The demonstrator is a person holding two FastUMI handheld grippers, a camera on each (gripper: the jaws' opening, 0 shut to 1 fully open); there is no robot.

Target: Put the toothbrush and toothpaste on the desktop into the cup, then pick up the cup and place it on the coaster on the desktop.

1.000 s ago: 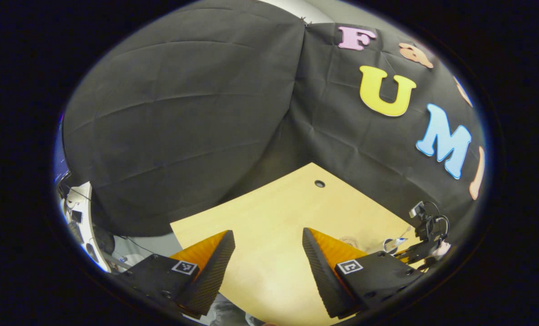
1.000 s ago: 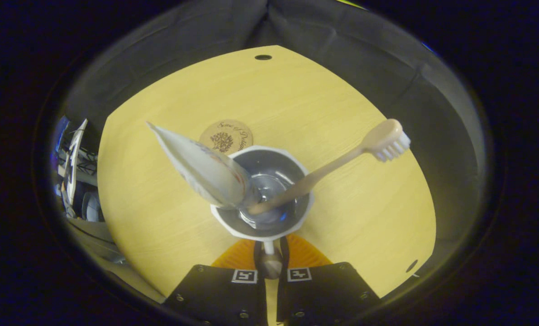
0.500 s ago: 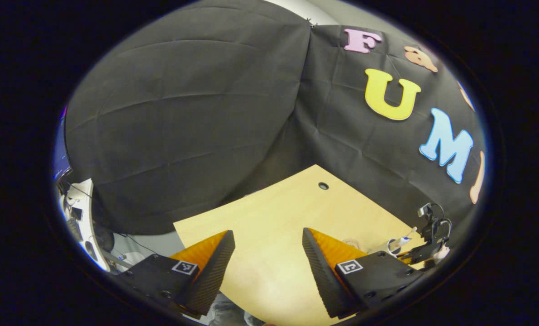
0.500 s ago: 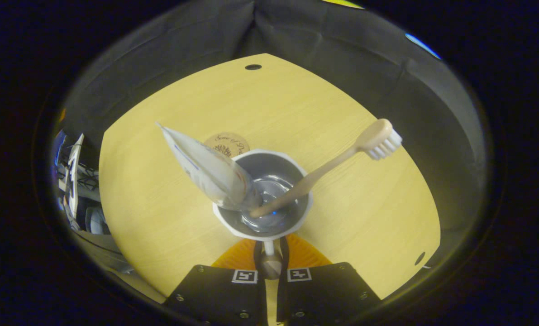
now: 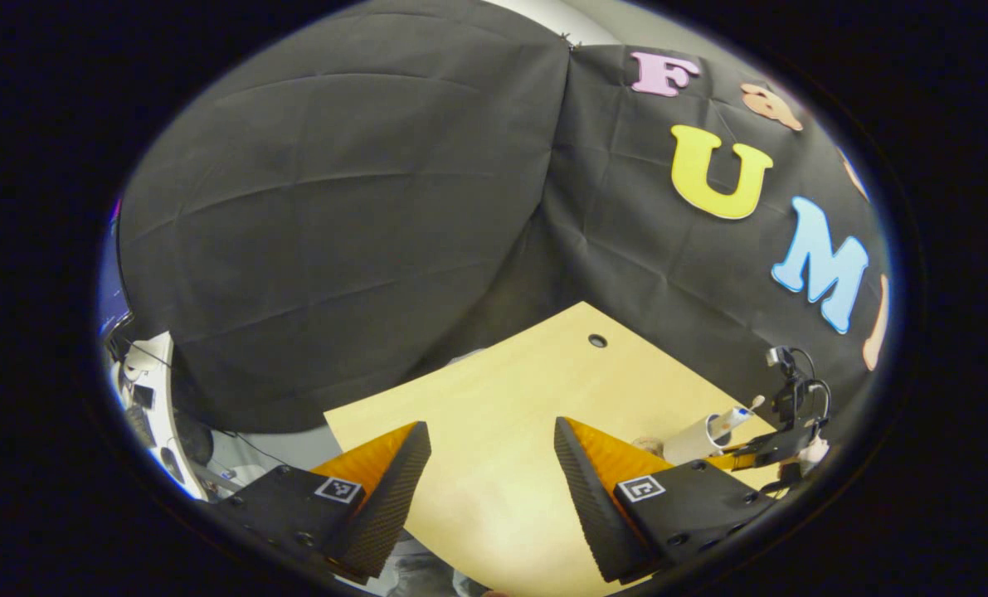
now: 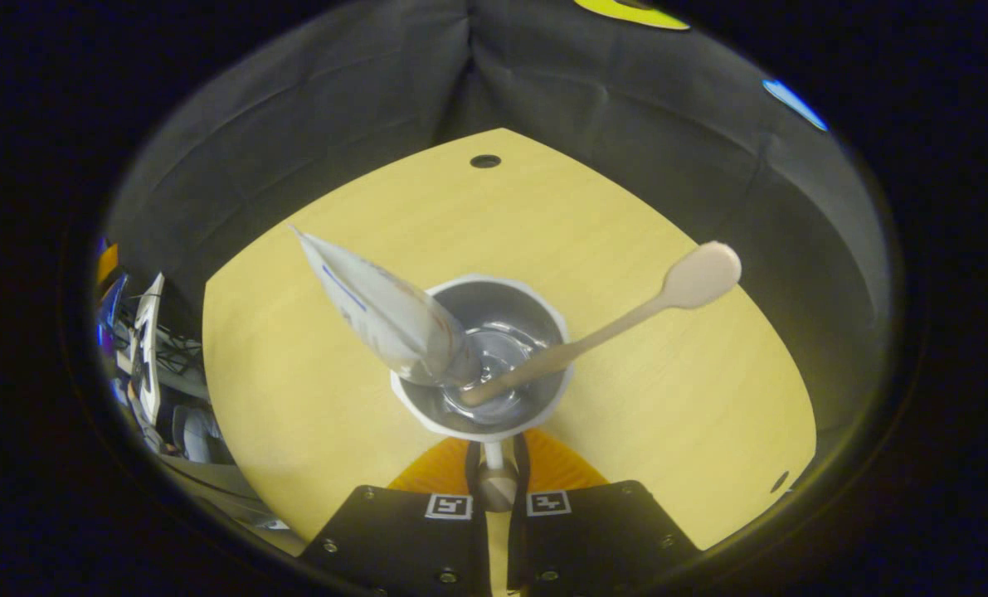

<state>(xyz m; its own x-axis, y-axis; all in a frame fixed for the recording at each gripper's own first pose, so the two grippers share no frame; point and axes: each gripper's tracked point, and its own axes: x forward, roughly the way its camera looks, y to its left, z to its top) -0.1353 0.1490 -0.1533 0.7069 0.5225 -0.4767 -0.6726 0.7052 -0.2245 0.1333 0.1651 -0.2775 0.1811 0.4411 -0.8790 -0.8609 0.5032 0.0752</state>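
Desktop [image 6: 668,431]: bare wood all around the cup [image 6: 484,356]. Toothpaste [image 6: 377,303] and toothbrush [image 6: 626,311] lean outward over its rim, crowding access from above. Booth wall [image 5: 336,207] bounds the far edges.

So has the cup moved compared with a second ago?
Yes. In the right gripper view the cup has travelled forward over the coaster, which it now hides, toward the desk's far hole.
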